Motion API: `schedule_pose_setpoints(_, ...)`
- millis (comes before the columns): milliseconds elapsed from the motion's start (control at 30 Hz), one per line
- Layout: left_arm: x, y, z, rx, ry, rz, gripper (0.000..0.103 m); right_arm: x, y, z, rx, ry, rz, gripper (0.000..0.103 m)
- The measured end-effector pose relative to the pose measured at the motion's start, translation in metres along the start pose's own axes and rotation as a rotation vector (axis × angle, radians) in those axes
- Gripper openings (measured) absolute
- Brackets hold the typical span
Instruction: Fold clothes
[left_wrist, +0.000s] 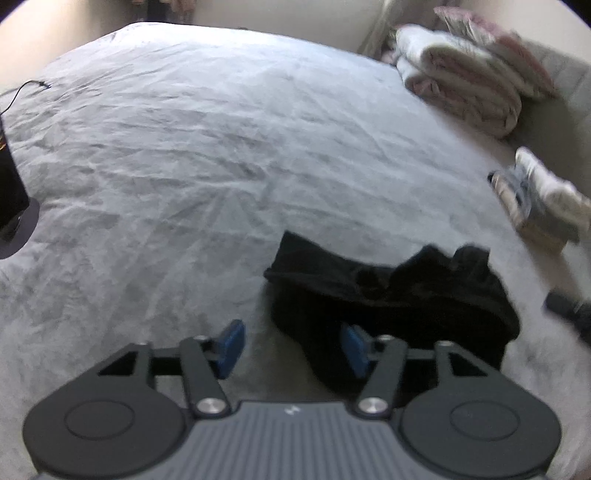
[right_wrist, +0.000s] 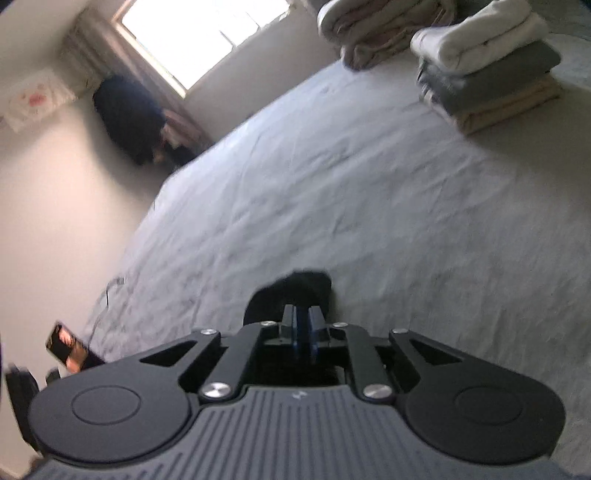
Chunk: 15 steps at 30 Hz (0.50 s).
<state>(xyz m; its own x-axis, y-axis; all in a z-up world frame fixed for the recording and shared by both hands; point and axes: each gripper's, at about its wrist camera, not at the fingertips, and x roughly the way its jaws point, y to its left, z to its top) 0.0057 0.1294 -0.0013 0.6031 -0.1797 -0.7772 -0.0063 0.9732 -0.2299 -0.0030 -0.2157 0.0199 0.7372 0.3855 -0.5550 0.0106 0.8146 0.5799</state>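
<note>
Black garment lies rumpled on the bed, just ahead-right of the released left gripper. Right gripper pinches its edge; spreading it flat likely comes next.

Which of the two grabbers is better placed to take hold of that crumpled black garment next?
Probably the left gripper: it is open beside the black garment. The right gripper looks shut on it.

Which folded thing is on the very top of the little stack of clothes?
The white one. It lies on top of the stack; the grey one is under it, and the tan one is at the bottom.
</note>
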Motion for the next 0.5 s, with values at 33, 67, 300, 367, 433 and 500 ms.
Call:
schedule_pose_setpoints(33,-0.003,0.001,0.0,-0.01,-0.01,-0.008,0.072,0.002,0.003,-0.002,-0.022,0.007,0.0,0.022)
schedule_pose_setpoints(67,-0.006,0.001,0.001,-0.017,-0.021,-0.02,0.073,0.005,0.006,-0.004,-0.044,0.014,0.001,0.041)
schedule_pose_setpoints(300,-0.004,0.016,0.011,-0.124,-0.028,-0.071,0.075,0.021,0.026,-0.016,-0.198,0.063,0.004,0.052)
schedule_pose_setpoints(367,0.001,0.019,0.013,-0.152,-0.02,-0.076,0.075,0.026,0.035,-0.02,-0.27,0.065,0.002,0.052)
schedule_pose_setpoints(433,0.008,0.018,0.014,-0.158,0.002,-0.097,0.075,0.033,0.046,-0.028,-0.376,0.068,0.007,0.052)
schedule_pose_setpoints(500,0.015,0.015,0.013,-0.153,0.026,-0.124,0.074,0.04,0.057,-0.036,-0.483,0.07,0.013,0.052)
